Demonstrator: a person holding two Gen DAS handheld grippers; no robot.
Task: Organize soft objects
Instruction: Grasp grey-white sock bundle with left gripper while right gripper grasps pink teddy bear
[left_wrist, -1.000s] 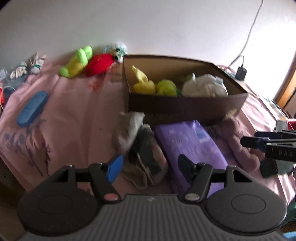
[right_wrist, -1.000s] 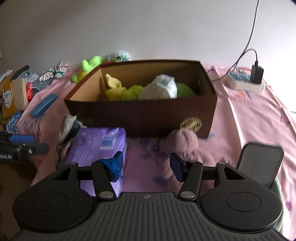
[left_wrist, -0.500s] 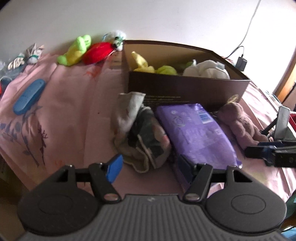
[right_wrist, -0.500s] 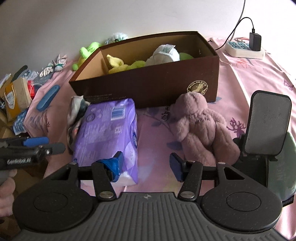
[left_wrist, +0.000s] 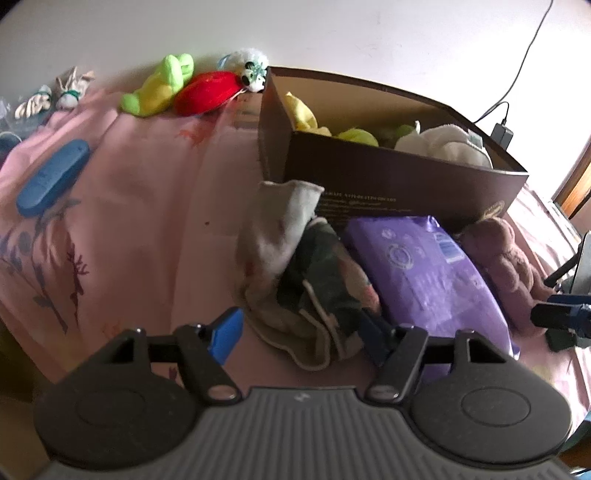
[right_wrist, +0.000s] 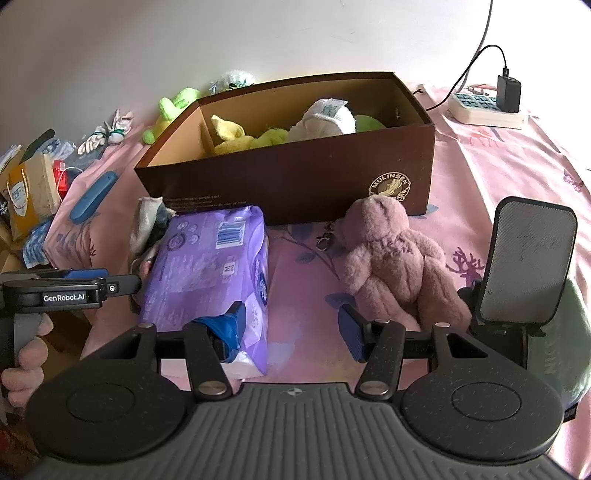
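1. Left gripper (left_wrist: 299, 328): jaws wide apart, nothing between them, pointing forward and level; the blue pads (left_wrist: 225, 334) face each other.
2. Right gripper (right_wrist: 291, 325): jaws wide apart, nothing clamped, tilted slightly down.
3. Left hand (right_wrist: 26, 354): wrapped round the left gripper's handle, at the far left edge of the right wrist view.
4. The right gripper's tip shows at the right edge of the left wrist view.

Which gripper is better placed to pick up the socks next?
Left, probably. The open left gripper points straight at the crumpled socks, close ahead. The right gripper, also open, sits between the purple pack and the plush bear.
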